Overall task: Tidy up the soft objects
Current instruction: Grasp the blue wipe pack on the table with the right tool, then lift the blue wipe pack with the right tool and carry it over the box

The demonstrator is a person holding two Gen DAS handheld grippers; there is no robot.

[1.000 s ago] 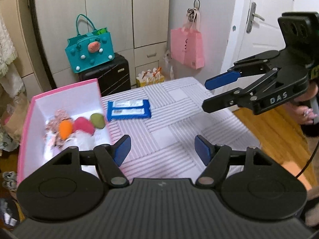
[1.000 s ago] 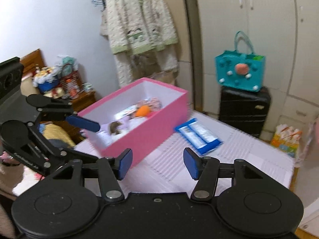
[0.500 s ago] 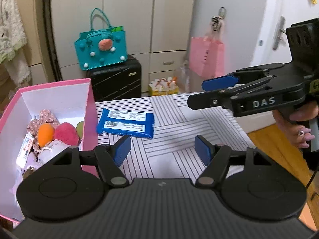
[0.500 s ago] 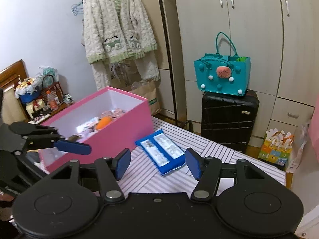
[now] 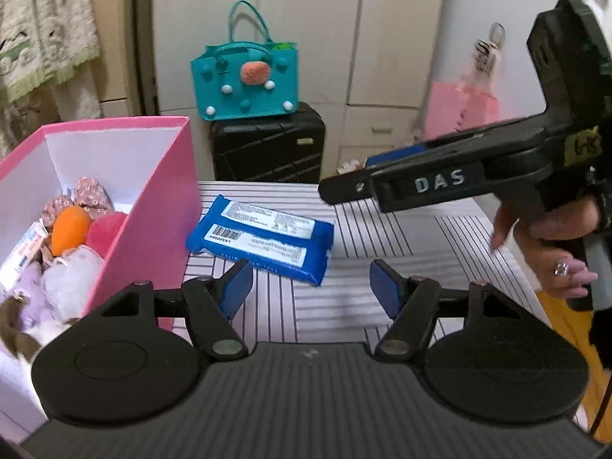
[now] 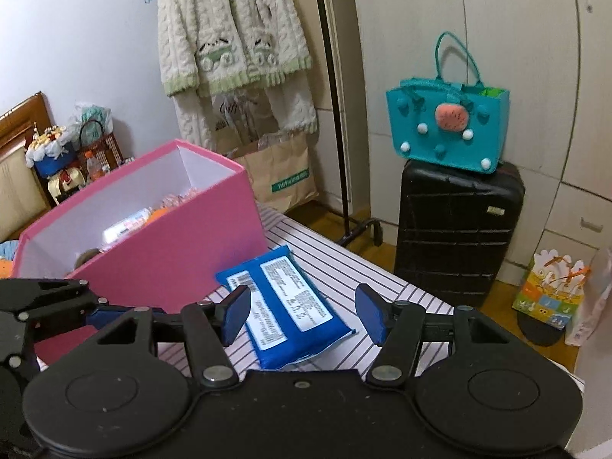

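Striped table [image 5: 401,237]: 1 blue packet [image 5: 264,239] (flat), 1 pink box [image 5: 153,206]

on the striped table [image 5: 382,306] there is 1 pink box [image 5: 153,229] and 1 blue pack of wipes [image 5: 264,241]. in the box, 1 orange sponge [image 5: 69,229] and 1 pink sponge [image 5: 105,229] can be counted; the rest of its contents are too jumbled to count. 2 grippers show: the left gripper [image 5: 310,287] and the right gripper [image 6: 302,310]. behind the table are 1 teal bag [image 6: 447,130] and 1 black suitcase [image 6: 455,229].
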